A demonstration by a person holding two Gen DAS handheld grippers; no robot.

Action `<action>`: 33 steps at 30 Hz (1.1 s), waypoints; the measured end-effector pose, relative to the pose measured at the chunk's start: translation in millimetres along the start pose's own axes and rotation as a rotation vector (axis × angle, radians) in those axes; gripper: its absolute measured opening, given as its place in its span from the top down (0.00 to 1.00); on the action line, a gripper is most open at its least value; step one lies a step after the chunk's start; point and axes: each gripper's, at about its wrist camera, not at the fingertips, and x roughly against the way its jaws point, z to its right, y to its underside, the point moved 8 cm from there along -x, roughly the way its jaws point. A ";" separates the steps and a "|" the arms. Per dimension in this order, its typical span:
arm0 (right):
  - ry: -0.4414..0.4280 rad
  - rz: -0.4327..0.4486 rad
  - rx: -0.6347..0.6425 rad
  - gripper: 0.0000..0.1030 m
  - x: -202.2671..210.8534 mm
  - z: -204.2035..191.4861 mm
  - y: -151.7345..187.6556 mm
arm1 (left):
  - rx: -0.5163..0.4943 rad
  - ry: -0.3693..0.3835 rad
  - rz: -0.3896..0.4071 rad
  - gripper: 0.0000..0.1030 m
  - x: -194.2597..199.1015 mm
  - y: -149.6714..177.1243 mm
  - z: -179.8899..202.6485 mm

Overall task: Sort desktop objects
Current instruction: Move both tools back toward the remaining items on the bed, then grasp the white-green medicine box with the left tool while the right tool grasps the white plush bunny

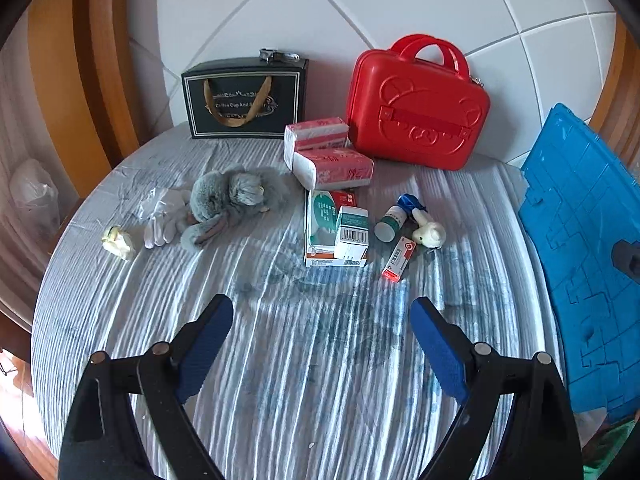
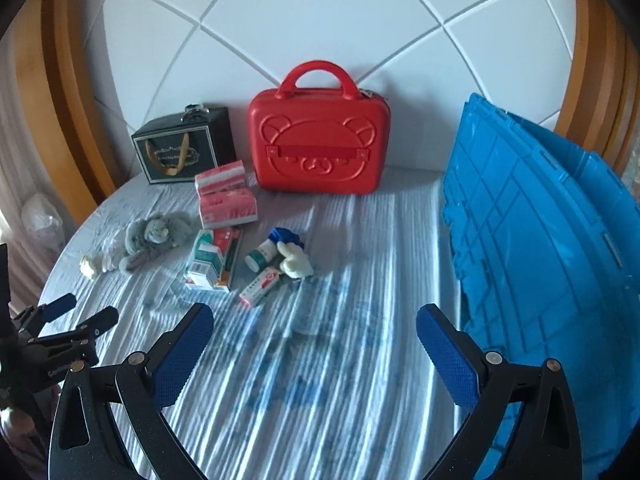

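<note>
On the striped bedspread lie a grey plush toy, white gloves, a crumpled yellowish ball, two red tissue packs, stacked medicine boxes, a small white bottle, a white toy and a red-white tube box. My left gripper hangs open and empty above bare cloth, short of the boxes. My right gripper is also open and empty, near the tube box. The left gripper shows at the lower left of the right wrist view.
A red bear-embossed case and a black gift box stand against the white padded headboard. A blue plastic crate leans at the right. Wooden frame curves around both sides. A plastic bag sits off the left edge.
</note>
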 end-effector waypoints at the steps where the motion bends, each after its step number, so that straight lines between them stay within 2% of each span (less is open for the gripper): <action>1: 0.000 -0.028 -0.003 0.00 -14.3 1.9 -0.5 | -0.003 -0.004 -0.018 0.12 -11.9 -2.0 1.0; 3: -0.006 -0.072 -0.005 0.00 -40.4 4.2 -1.4 | -0.018 -0.015 -0.050 0.12 -37.9 -6.9 6.8; 9: -0.026 -0.208 0.004 0.00 -119.2 6.9 2.6 | -0.043 -0.024 -0.137 0.24 -103.2 -18.3 22.7; 12: -0.040 -0.252 0.002 0.00 -151.4 7.7 2.0 | -0.050 -0.034 -0.169 0.24 -130.0 -22.9 25.7; 17: -0.080 -0.313 0.006 0.11 -203.3 0.7 -2.6 | -0.061 -0.043 -0.213 0.26 -168.8 -29.2 27.5; 18: -0.088 -0.318 0.001 0.12 -212.1 -1.8 -3.2 | -0.063 -0.047 -0.221 0.29 -176.3 -29.7 27.7; 21: -0.105 -0.337 -0.013 0.17 -237.7 -8.7 -3.8 | -0.058 -0.034 -0.248 0.41 -190.8 -28.2 28.3; 24: -0.104 -0.354 -0.010 0.28 -258.3 -14.0 -2.3 | -0.053 -0.027 -0.257 0.56 -199.6 -28.1 27.4; 28: -0.109 -0.376 -0.021 0.31 -277.9 -16.8 2.3 | -0.064 -0.013 -0.232 0.64 -204.4 -37.1 29.7; 32: -0.114 -0.379 -0.035 0.32 -289.9 -18.8 5.1 | -0.087 -0.020 -0.212 0.65 -212.5 -44.1 33.6; 33: -0.113 -0.382 -0.033 0.37 -292.2 -20.2 5.2 | -0.090 -0.021 -0.208 0.65 -213.7 -45.4 34.6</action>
